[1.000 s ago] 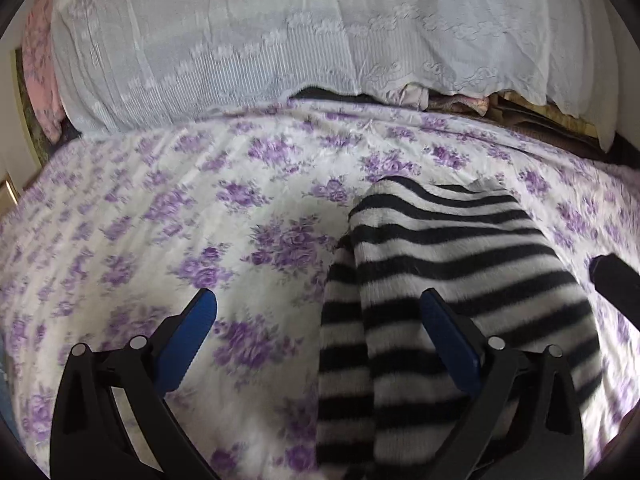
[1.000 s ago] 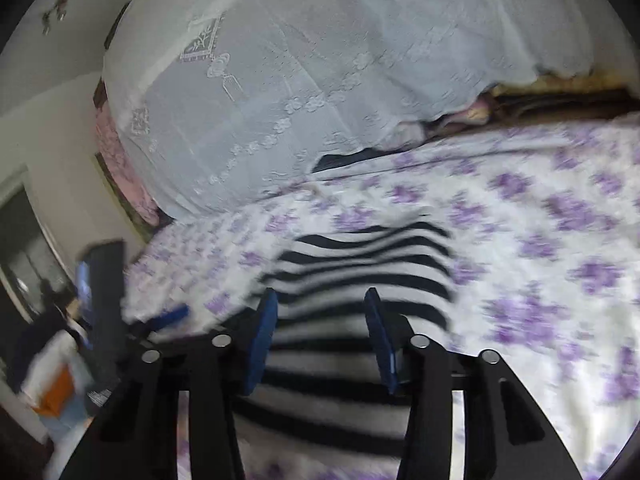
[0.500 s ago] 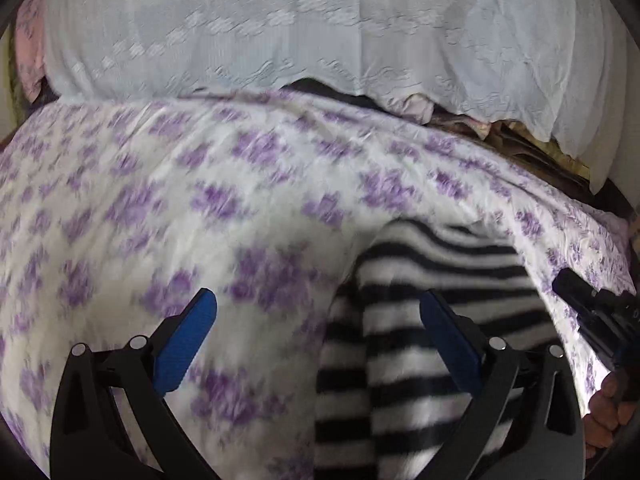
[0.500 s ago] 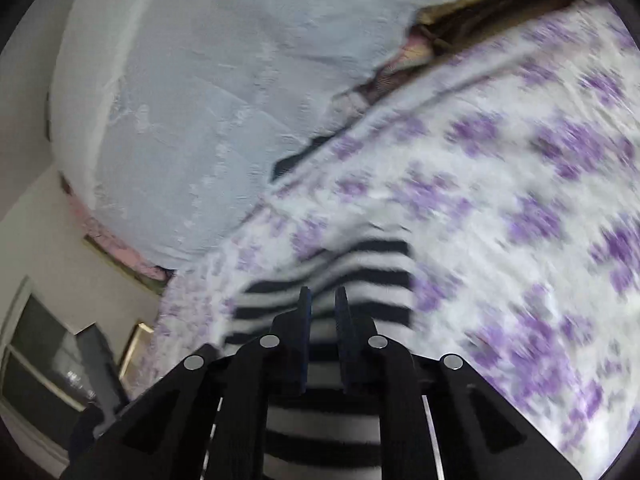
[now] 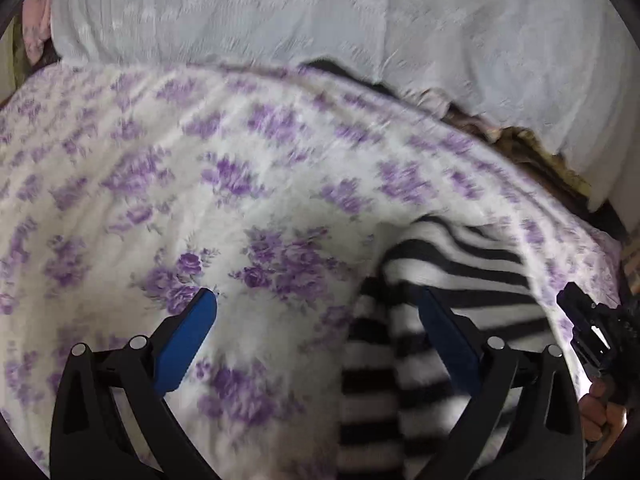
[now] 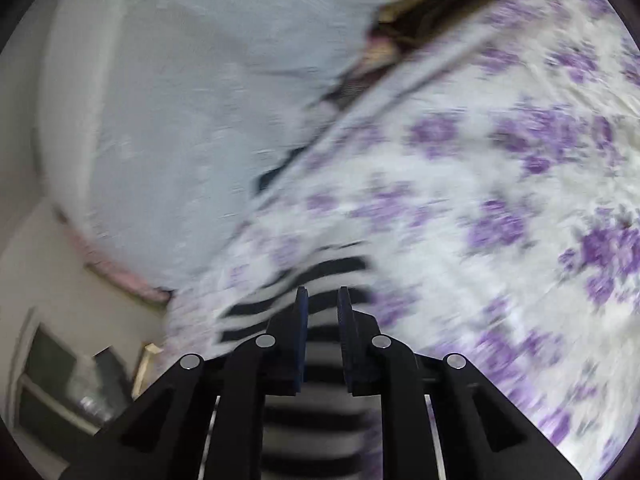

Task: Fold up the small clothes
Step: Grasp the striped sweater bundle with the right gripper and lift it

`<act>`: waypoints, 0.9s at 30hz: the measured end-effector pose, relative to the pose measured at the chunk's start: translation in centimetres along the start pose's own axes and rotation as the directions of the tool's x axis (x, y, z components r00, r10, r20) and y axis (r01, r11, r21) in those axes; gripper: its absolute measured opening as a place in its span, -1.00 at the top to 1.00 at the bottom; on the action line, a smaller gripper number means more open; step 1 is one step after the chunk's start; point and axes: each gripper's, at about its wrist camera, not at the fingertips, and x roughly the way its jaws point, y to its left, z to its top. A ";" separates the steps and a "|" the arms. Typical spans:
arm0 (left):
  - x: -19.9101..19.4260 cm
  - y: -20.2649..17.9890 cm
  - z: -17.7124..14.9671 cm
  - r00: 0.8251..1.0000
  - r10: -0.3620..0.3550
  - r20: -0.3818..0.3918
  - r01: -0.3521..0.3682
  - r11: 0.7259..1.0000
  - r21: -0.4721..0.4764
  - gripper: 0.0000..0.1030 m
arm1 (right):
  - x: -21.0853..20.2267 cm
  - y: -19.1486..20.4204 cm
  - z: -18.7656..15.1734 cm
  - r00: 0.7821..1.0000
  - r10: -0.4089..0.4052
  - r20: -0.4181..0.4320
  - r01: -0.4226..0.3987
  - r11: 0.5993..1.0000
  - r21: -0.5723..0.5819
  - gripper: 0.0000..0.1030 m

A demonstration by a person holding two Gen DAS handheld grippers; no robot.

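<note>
A black-and-white striped garment (image 5: 460, 264) lies on the purple-flowered bedspread (image 5: 240, 184), folded into a narrow strip. My left gripper (image 5: 316, 296) hovers open over its left edge; the blue right finger is above the stripes and the left one above bare bedspread. In the right wrist view my right gripper (image 6: 322, 294) is nearly closed, with the striped garment (image 6: 332, 268) pinched in the narrow gap; its jaws are opening slightly. The right gripper (image 5: 588, 328) and the hand (image 5: 600, 416) holding it show at the left view's right edge.
A white lace cloth (image 5: 320, 20) covers a tall pile along the bed's far side, also the white lace cloth (image 6: 180, 100) in the right view. Darker fabrics (image 5: 532, 152) peek out beneath it. The flowered bedspread (image 6: 500, 184) stretches to the right.
The right jaws went from wide to nearly shut on the striped garment, and that gripper rolled. The left gripper shifted left, so the garment now sits lower right in its view.
</note>
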 end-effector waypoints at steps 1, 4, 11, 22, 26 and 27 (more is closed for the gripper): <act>-0.6 -0.3 -0.1 1.000 -0.024 0.007 0.023 1.000 0.013 -0.91 | -0.2 1.1 -0.4 1.000 0.021 -0.011 -0.021 0.999 -0.042 0.60; -1.0 -1.7 -1.4 0.994 -0.098 -0.042 0.101 0.993 0.069 -0.91 | 1.0 3.4 -3.0 0.990 0.061 -0.131 -0.077 0.990 -0.116 0.37; 1.4 0.3 -3.2 0.972 -0.146 -0.183 0.141 0.989 -0.043 -0.92 | -1.5 1.1 -3.4 0.990 -0.133 -0.047 0.127 0.986 -0.112 0.72; 2.1 2.8 -3.2 0.907 -0.360 -0.218 0.324 0.928 -0.184 -0.91 | -2.0 -3.8 -3.8 0.983 0.012 -0.182 0.006 0.995 0.096 -0.39; 2.2 3.8 -3.4 0.853 -0.477 -0.212 0.421 0.869 -0.261 -0.91 | -1.6 -3.4 -4.2 0.975 0.040 -0.217 -0.021 0.995 0.093 -0.39; 2.3 3.9 -3.4 0.819 -0.534 -0.210 0.472 0.835 -0.283 -0.91 | -1.4 -3.4 -4.2 0.973 0.048 -0.225 -0.028 0.995 0.094 -0.39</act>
